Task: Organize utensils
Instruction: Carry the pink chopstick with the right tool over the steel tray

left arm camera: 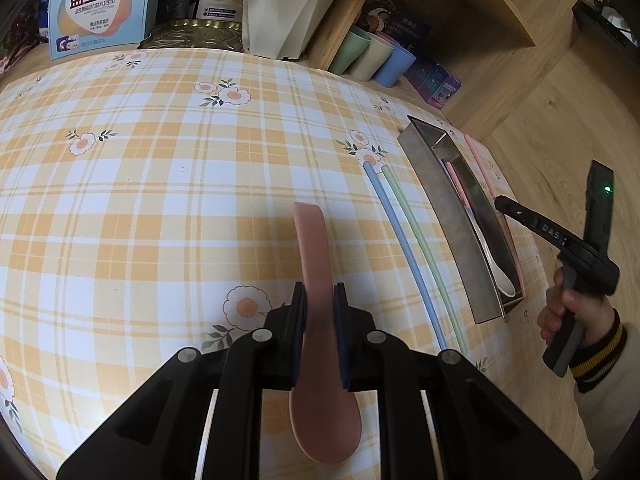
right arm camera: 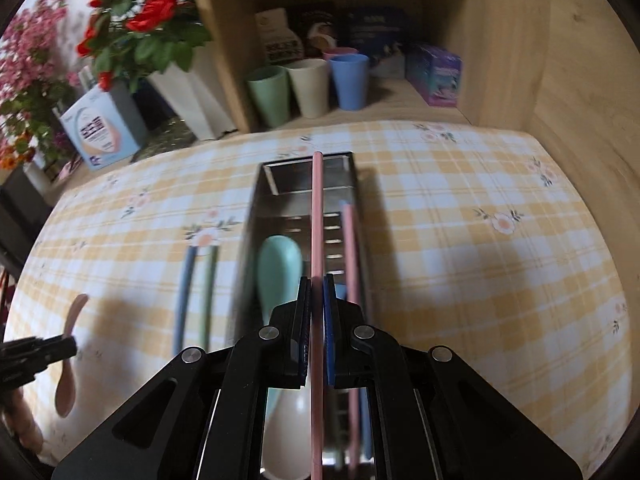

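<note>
Right gripper (right arm camera: pixel 316 312): jaws clenched on pink chopstick (right arm camera: pixel 317 216), hanging over metal tray (right arm camera: pixel 256 200) toward twelve o'clock. Best kept straight along the tray, then lowered gently beside the green spoon (right arm camera: pixel 278 264). Left gripper (left arm camera: pixel 320 312): jaws grasping pink spoon (left arm camera: pixel 316 264) above the desk (left arm camera: pixel 160 200).

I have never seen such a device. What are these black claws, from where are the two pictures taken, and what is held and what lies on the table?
A person holds two hand tools, each with a two-finger claw and its own camera looking along the fingers; there is no robot.

Left camera: the left claw grips a pink spoon.

Right camera: the right claw grips a pink chopstick above a metal tray, which holds a green spoon.

On the checked cloth beside the tray lie a blue chopstick and a green chopstick.
</note>
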A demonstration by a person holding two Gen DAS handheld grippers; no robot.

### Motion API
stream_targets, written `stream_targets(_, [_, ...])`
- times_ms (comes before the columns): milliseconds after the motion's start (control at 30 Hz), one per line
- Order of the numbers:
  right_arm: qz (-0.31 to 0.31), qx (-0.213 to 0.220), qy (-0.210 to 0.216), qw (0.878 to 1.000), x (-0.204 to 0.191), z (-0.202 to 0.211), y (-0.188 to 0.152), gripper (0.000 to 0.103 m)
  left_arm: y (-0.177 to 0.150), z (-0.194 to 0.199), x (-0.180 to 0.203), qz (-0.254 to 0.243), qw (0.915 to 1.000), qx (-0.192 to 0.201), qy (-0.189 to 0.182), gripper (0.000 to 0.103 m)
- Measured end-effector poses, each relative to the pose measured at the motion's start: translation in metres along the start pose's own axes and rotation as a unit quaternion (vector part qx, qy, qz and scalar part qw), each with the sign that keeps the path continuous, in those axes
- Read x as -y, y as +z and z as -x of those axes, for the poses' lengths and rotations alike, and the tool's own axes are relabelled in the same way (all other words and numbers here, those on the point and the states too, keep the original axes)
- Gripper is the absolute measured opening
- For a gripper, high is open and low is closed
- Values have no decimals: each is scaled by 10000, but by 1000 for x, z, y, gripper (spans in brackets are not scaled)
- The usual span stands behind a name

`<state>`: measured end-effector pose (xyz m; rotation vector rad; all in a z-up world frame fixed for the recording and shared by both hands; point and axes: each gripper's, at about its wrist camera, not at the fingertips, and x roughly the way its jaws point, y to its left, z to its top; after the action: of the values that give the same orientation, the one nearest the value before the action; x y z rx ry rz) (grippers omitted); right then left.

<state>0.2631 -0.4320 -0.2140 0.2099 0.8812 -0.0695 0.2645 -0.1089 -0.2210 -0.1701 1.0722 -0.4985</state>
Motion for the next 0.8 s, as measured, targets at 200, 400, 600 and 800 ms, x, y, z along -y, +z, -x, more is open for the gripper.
stream_targets(200, [-153,-188,-147,9996,6,-15,-8,6,-1,-1,3,-46,10000,-40,26,13])
stream_targets(400, [-255,-323,-219,9989,8,-21,-10,6,-1,-2,2,-13,10000,-58,43,13])
stream_targets(600, [-276,-375,-242,9986,5,-21,-10,6,-1,0,5,-32,10000,-54,38,13])
stream_targets(800, [-328,-326,-230,9987,5,-16,-12,8,-1,0,7,-33,10000,-84,22,13])
